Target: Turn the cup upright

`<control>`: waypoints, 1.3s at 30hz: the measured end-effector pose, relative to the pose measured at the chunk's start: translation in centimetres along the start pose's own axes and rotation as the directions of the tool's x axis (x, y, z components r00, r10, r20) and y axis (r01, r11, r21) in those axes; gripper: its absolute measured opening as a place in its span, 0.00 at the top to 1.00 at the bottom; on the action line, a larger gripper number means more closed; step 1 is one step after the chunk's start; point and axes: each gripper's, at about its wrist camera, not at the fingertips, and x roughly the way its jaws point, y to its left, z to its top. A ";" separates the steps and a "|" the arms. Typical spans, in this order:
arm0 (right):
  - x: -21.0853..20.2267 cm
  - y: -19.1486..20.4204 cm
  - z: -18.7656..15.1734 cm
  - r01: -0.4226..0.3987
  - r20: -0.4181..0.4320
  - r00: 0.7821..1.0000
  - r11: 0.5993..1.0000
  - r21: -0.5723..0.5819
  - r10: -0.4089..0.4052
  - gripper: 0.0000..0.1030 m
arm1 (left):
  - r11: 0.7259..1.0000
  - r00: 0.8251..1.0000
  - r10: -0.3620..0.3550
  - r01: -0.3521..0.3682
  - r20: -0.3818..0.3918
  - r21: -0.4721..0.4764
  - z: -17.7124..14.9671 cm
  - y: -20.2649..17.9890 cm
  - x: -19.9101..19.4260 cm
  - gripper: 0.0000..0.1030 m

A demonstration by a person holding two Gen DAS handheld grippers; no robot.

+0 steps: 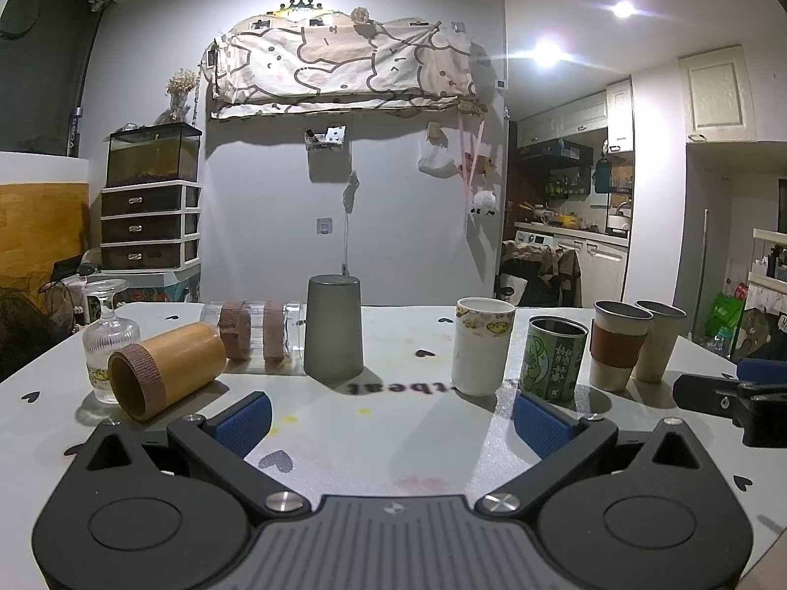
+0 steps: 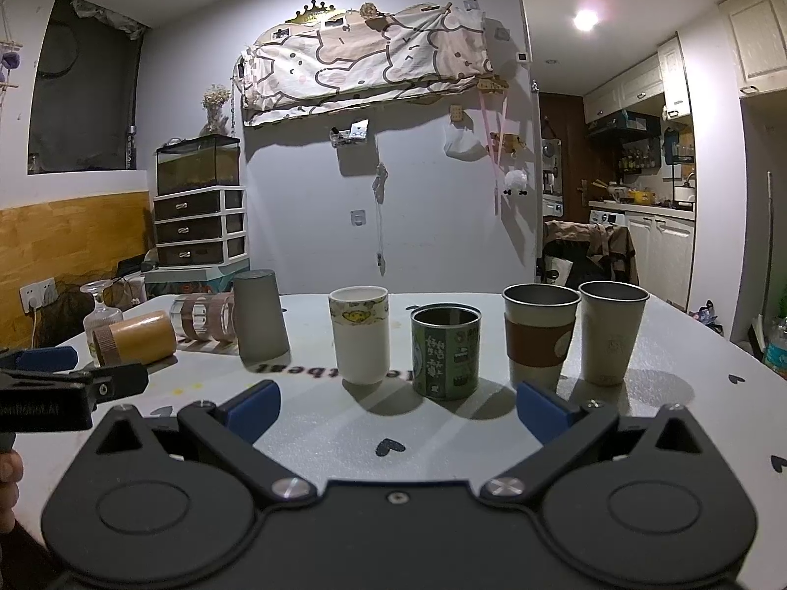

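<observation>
approach step, nothing gripped: left gripper (image 1: pixel 391 423) and right gripper (image 2: pixel 398 408) both hover with jaws wide. the grey cup (image 1: pixel 333 328) stands upside down mid-table (image 1: pixel 374 447), ahead of the left jaws. next: close on its sides, lift, invert.

Both wrist cameras look low, level across the table (image 1: pixel 393 447) at one shared cup row.

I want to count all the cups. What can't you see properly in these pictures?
- Stemmed glass: lower part hidden behind the bamboo cup, left wrist view.
- Clear tumbler: one end hidden behind the upside-down grey cup, both views.
- Table: near edge covered by each gripper's body.
- Kitchen counter items: too small.
</observation>
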 end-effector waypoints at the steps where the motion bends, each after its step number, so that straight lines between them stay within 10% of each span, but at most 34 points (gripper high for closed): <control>1: 0.0 0.0 0.0 -0.001 0.001 1.000 1.000 0.000 0.001 0.00 | 1.000 1.000 -0.001 0.001 0.000 0.000 0.0 0.0 -0.1 0.00; 39: 0.1 -0.3 -0.2 0.001 -0.001 1.000 1.000 0.007 -0.001 0.00 | 1.000 1.000 -0.002 0.002 -0.001 0.004 -0.1 -0.2 0.1 0.00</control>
